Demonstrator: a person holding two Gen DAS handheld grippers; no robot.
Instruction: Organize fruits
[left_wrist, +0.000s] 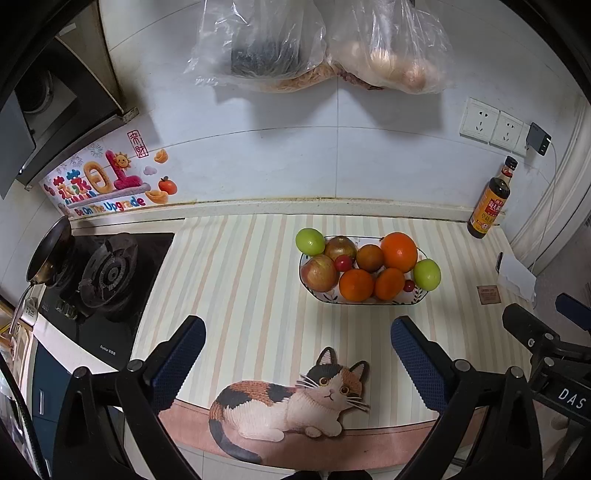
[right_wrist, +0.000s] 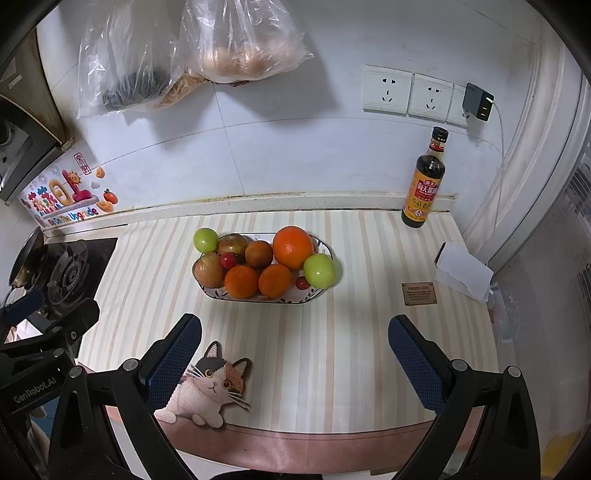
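Note:
A patterned white dish (left_wrist: 419, 294) (right_wrist: 214, 293) sits on the striped mat, piled with fruit: several oranges, the largest (left_wrist: 399, 252) (right_wrist: 292, 247) at the back, two green apples (left_wrist: 310, 241) (right_wrist: 319, 270), reddish apples (left_wrist: 319, 274) (right_wrist: 208, 273) and small red cherry tomatoes (left_wrist: 343, 262) (right_wrist: 227, 260). My left gripper (left_wrist: 297, 345) is open and empty, hovering over the mat in front of the dish. My right gripper (right_wrist: 294, 345) is open and empty, also in front of the dish. The right gripper's body shows at the right edge of the left wrist view (left_wrist: 535, 332).
A gas stove (left_wrist: 107, 273) with a pan (left_wrist: 50, 254) lies left. A sauce bottle (right_wrist: 424, 181) stands at the back right wall, a white paper packet (right_wrist: 463, 271) and small brown card (right_wrist: 419, 293) beside it. Plastic bags (right_wrist: 207, 48) hang on the wall. A cat picture (left_wrist: 295, 398) marks the mat's front edge.

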